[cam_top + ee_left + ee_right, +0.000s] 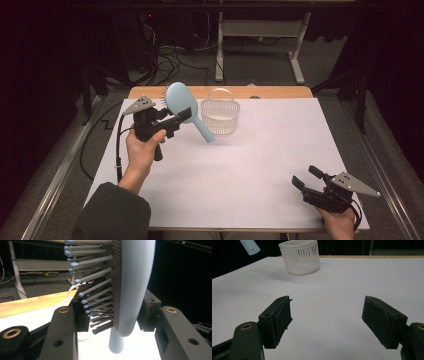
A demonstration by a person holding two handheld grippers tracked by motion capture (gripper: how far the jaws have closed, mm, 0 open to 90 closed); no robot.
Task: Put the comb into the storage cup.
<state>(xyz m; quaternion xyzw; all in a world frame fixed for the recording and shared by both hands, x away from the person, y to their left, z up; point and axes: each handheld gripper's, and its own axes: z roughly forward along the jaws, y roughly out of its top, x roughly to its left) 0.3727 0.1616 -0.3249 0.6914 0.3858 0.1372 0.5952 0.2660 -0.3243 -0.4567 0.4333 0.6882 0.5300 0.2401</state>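
My left gripper (186,115) is shut on a light blue hairbrush (183,105) and holds it in the air at the table's far left, its handle slanting down to the right. In the left gripper view the hairbrush (132,287) stands between the jaws with its bristles turned left and its handle hanging below. A white slotted basket (220,115) stands on the table just right of the brush, also seen as the basket (300,256) from the right gripper view. My right gripper (306,177) rests open near the front right corner, its jaws (329,320) wide apart over bare white table.
A white sheet covers the table (260,165), with a wooden edge (270,92) along the far side. Beyond it are a grey desk frame (260,35) and cables on the floor. A metal rail (385,175) runs along the right side.
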